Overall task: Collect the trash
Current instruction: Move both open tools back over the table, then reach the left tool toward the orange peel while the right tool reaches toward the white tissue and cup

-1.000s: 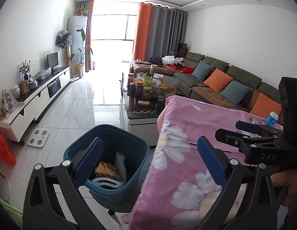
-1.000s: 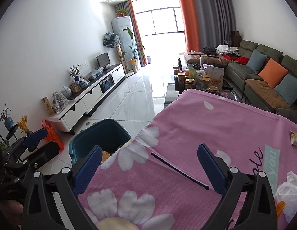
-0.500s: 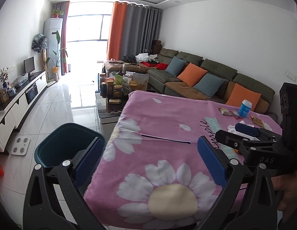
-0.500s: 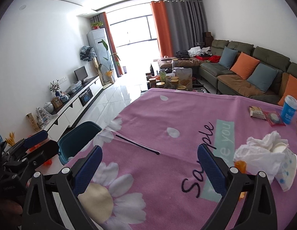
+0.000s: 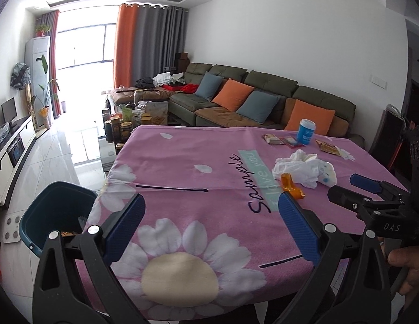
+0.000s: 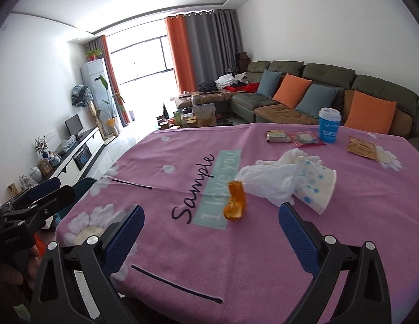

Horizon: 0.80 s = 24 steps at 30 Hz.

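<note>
The counter (image 6: 263, 256), covered by a pink flowered cloth, fills the field ahead of both sets of jaws. A teal bin (image 5: 52, 216) is seen on the floor, below and to the left of the left gripper (image 5: 209, 229), beside the counter edge; some trash lies inside it.

Both the left gripper and the right gripper (image 6: 209, 232) are held with jaws spread wide and nothing between them.

Just ahead of the right jaws, slightly to the right, a crumpled white bag (image 6: 271, 178) is heaped against a paper cup (image 6: 317, 186) lying on its side. Both are judged light, soft and easily crushed; the bag should be pinched at a raised fold, the cup across its wall near the rim. Directly between and just beyond the right jaws lies a small orange wrapper (image 6: 235, 201), judged thin, light and possibly slippery; it should be taken at its upright upper end.

Well beyond, a blue cup (image 6: 328, 124) stands upright, with flat snack packets (image 6: 293, 137) just to its left.

Compared with half a second earlier, both views have swung to the right: the bin has shifted towards the left edge, and the trash pile is now nearer to the right jaws. The jaws are unchanged in spread.
</note>
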Each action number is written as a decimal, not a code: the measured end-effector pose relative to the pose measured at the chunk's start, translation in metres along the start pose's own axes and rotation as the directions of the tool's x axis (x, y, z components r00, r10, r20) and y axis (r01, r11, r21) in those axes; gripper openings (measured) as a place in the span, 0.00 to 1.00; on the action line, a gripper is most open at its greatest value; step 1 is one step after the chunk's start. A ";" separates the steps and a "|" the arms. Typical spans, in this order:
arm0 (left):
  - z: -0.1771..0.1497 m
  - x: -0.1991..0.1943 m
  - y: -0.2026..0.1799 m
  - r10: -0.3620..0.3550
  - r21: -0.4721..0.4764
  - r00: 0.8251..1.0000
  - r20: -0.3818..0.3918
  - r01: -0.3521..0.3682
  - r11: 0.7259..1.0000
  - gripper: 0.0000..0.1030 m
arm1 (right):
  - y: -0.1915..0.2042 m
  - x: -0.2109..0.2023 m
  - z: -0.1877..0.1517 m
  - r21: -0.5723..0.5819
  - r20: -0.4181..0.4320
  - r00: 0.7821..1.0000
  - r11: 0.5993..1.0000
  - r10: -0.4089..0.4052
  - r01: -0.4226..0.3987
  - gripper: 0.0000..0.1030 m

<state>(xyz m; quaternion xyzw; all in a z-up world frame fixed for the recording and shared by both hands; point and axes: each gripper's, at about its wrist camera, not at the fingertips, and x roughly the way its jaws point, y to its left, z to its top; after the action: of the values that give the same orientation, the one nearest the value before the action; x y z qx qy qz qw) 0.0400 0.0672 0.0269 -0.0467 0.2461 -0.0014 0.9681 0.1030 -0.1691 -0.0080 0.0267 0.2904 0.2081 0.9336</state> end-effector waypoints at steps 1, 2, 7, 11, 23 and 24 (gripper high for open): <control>-0.001 0.001 -0.005 -0.007 0.013 1.000 -0.002 0.007 1.000 0.94 | -0.005 -0.005 -0.003 0.011 0.000 1.000 1.000 -0.005 0.005 0.93; -0.002 0.002 -0.009 -0.018 0.022 1.000 -0.005 0.018 1.000 0.94 | -0.010 -0.009 -0.007 0.022 0.004 1.000 1.000 -0.014 0.014 0.93; -0.006 0.006 -0.026 -0.060 0.052 0.998 -0.019 0.060 0.997 0.94 | -0.033 -0.025 -0.023 0.076 0.011 0.997 0.995 -0.070 0.069 0.93; -0.006 0.011 -0.039 -0.088 0.079 0.996 -0.025 0.090 0.993 0.94 | -0.043 -0.033 -0.031 0.102 0.020 0.995 0.990 -0.098 0.096 0.93; -0.004 0.062 -0.080 -0.147 0.149 0.985 -0.093 0.160 0.976 0.94 | -0.075 -0.027 -0.020 0.145 0.010 0.988 0.978 -0.155 0.152 0.93; -0.004 0.069 -0.083 -0.153 0.148 0.983 -0.104 0.167 0.975 0.94 | -0.078 -0.025 -0.019 0.149 0.009 0.987 0.976 -0.161 0.158 0.93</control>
<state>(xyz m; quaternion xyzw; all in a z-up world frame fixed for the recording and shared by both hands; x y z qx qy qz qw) 0.1003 -0.0177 -0.0015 0.0095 0.2852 -0.1007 0.9531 0.1030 -0.2519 -0.0234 0.0745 0.2963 0.1103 0.9458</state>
